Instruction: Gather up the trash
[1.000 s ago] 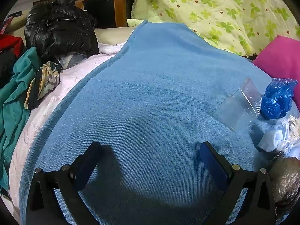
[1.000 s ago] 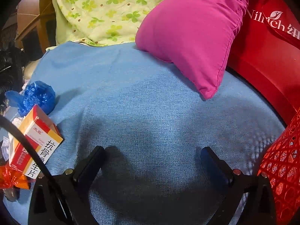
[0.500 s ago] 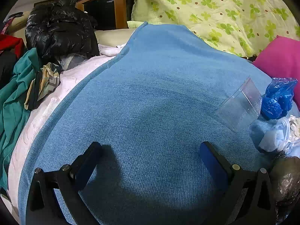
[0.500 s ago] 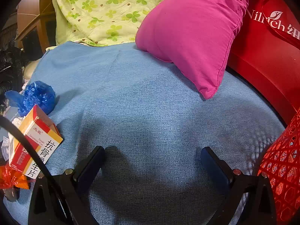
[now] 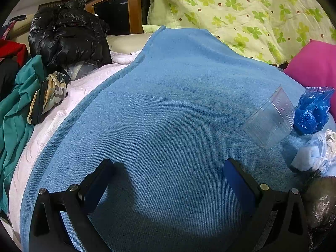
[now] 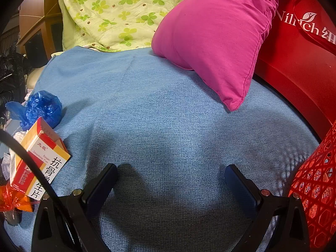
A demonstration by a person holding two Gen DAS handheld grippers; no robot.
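Trash lies on a blue blanket [image 5: 168, 109]. In the left wrist view a clear plastic box [image 5: 271, 119], a crumpled blue plastic bag [image 5: 313, 111], white crumpled paper [image 5: 315, 153] and a dark wrapper [image 5: 321, 205] sit at the right. My left gripper [image 5: 170, 170] hangs open over bare blanket, left of them. In the right wrist view a red-and-yellow medicine box [image 6: 38, 159], the blue plastic bag [image 6: 40, 109] and an orange wrapper [image 6: 12, 199] lie at the left. My right gripper [image 6: 171, 172] is open and holds nothing. A red mesh basket [image 6: 317, 189] stands at the right.
A pink pillow [image 6: 214, 37] and a red bag [image 6: 298, 48] lie behind the right gripper. A green clover quilt [image 5: 241, 14] is at the back. Black jacket [image 5: 65, 37], teal cloth [image 5: 12, 113] and a wooden cabinet [image 5: 121, 8] are at the left.
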